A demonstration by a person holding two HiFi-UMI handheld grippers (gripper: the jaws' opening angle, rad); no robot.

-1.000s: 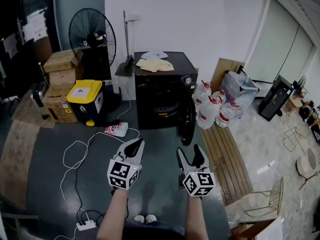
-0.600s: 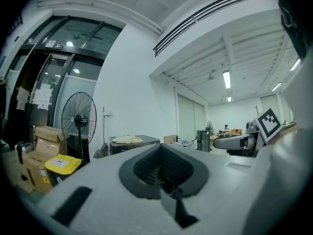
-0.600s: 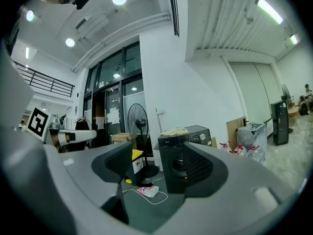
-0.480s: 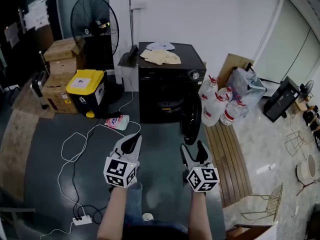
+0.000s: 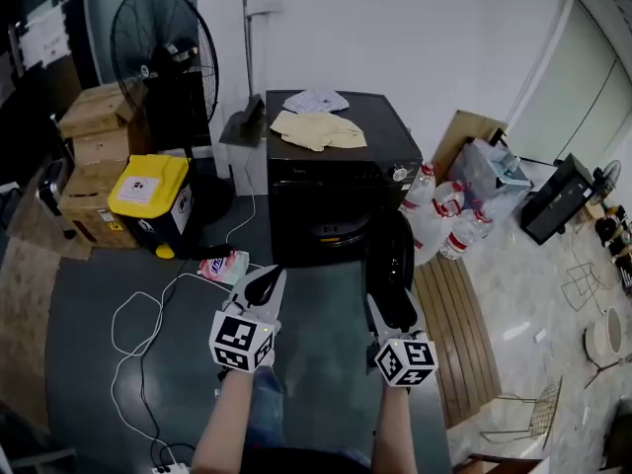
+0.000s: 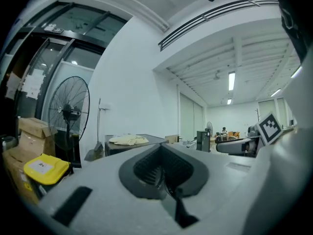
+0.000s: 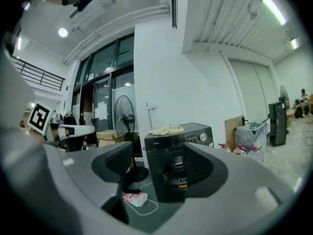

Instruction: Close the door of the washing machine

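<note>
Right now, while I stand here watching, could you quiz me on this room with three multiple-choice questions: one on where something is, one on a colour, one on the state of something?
1. Where does the beige cloth lie?
A. on top of the washing machine
B. inside it
C. beneath it

2. What colour is the bin lid to the left of the machine?
A. red
B. yellow
C. green

3. How is the machine's door?
A. shut
B. missing
C. open

Answers:
1. A, since the head view shows the cloth spread over the machine's black top.
2. B, since the lid is bright yellow above a black body.
3. C, since the door stands swung out at the right of the round opening, which is left uncovered.
</note>
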